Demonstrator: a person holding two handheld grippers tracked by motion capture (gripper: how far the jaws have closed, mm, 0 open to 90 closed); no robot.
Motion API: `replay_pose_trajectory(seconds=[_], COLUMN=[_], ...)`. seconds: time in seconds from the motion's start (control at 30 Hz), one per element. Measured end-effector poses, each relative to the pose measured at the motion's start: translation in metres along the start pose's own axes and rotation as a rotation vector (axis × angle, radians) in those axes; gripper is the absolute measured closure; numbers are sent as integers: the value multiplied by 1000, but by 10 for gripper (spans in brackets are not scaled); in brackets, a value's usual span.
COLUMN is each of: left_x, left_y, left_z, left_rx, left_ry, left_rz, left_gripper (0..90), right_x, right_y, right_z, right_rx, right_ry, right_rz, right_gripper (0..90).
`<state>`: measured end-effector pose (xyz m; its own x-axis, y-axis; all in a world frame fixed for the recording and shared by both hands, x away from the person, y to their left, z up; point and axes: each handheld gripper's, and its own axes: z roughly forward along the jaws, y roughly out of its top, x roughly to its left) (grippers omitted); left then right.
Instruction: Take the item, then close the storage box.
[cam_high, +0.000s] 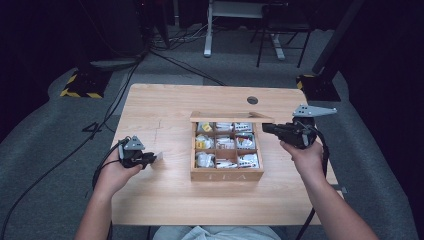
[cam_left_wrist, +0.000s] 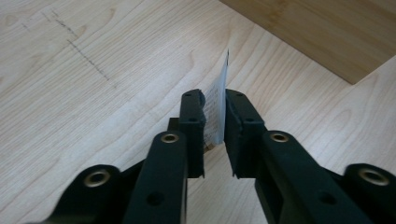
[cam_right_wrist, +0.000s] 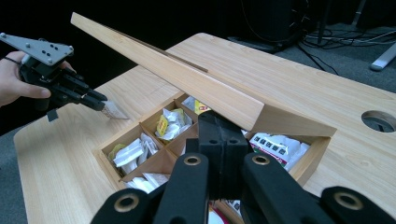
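The left gripper (cam_left_wrist: 215, 123) is pinching a thin white tea packet (cam_left_wrist: 217, 100) edge-on between its jaws, the packet sticking out past the tips toward twelve o'clock in the left gripper view, above the bare wooden table (cam_left_wrist: 70, 93). In the high view this gripper (cam_high: 150, 159) is sitting at about nine o'clock from the wooden tea box (cam_high: 226, 174), well apart from it. The right gripper (cam_right_wrist: 219, 140) is showing its jaws pressed together with nothing seen between them, their tips just under the raised lid (cam_right_wrist: 187, 79) of the box. In the high view the right gripper (cam_high: 266, 128) is lying at the box's two o'clock corner, and the compartments are holding more packets (cam_high: 225, 142).
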<state>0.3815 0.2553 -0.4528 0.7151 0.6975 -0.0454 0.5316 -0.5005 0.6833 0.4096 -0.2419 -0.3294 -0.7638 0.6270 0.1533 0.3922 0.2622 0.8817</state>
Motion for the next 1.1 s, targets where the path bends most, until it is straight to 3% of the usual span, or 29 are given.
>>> replay_pose_trajectory(seconds=[0.03, 0.07, 0.2, 0.4, 0.83, 1.1], left_x=[-1, -1, -6, -11, -35, -50], left_y=[0, 0, 4, 8, 11, 7], left_z=[1, 1, -1, -4, -18, -15], left_rx=[-16, -16, -52, -73, -143, -147], left_ry=[-27, -27, -75, -85, -127, -147], left_rz=[-16, -16, -24, -15, 27, 64], left_gripper=[690, 657, 590, 554, 519, 471], right_x=[0, 0, 0, 0, -1, -1], right_y=[0, 0, -1, -1, 1, 0], right_z=[0, 0, 0, 0, 0, 0], right_rx=[0, 0, -2, -1, -3, 0], right_ry=[0, 0, 2, 1, 1, 6], right_rz=[0, 0, 2, 1, 4, 3], right_gripper=[900, 900, 900, 900, 900, 899])
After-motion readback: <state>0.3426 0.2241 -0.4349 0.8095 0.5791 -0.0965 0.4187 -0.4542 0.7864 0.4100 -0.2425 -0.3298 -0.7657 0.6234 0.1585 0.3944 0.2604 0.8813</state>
